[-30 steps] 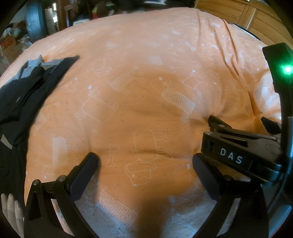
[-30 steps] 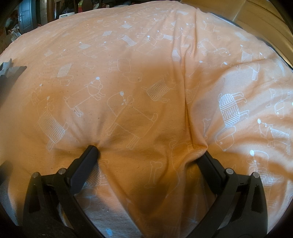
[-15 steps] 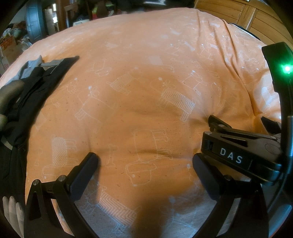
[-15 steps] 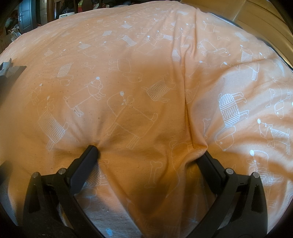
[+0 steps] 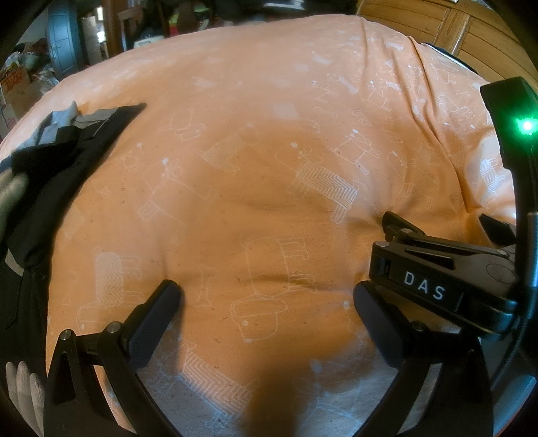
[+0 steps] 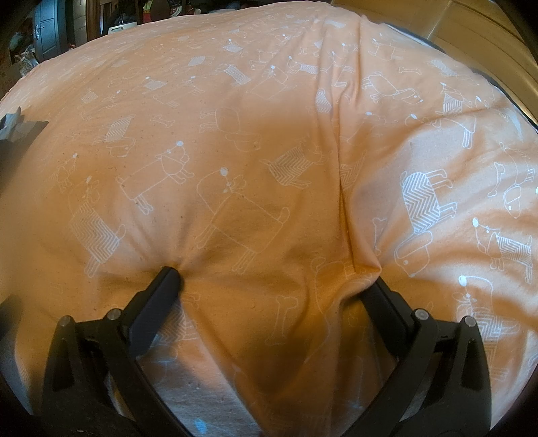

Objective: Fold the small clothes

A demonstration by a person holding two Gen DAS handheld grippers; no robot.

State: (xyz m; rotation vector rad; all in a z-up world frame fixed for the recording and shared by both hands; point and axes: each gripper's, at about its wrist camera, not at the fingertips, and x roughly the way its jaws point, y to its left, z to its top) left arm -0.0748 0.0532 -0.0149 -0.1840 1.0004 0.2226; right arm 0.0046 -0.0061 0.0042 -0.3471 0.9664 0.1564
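Observation:
A black garment with grey trim [image 5: 60, 168] lies crumpled at the left edge of the orange dog-print bed sheet [image 5: 269, 151]. A grey gloved hand [image 5: 10, 195] rests on it at the frame's edge. My left gripper [image 5: 265, 290] stands open, its tips touching bare sheet well to the right of the garment. The right gripper's housing [image 5: 437, 279], marked DAS, lies beside it on the right. In the right wrist view my right gripper [image 6: 272, 279] is open, both tips pressed into the sheet [image 6: 269, 134], which bulges between them. Only a sliver of the garment [image 6: 13, 134] shows at far left.
A long crease [image 6: 339, 151] runs down the sheet toward the right finger. Wooden panelling [image 5: 454, 27] borders the bed at the back right. Room clutter and a dark round object [image 5: 64, 40] lie beyond the far left edge. White-gloved fingers [image 5: 23, 386] show at bottom left.
A grey gloved hand has come in at the left edge onto the black garment and bunched it slightly. Neither gripper has moved.

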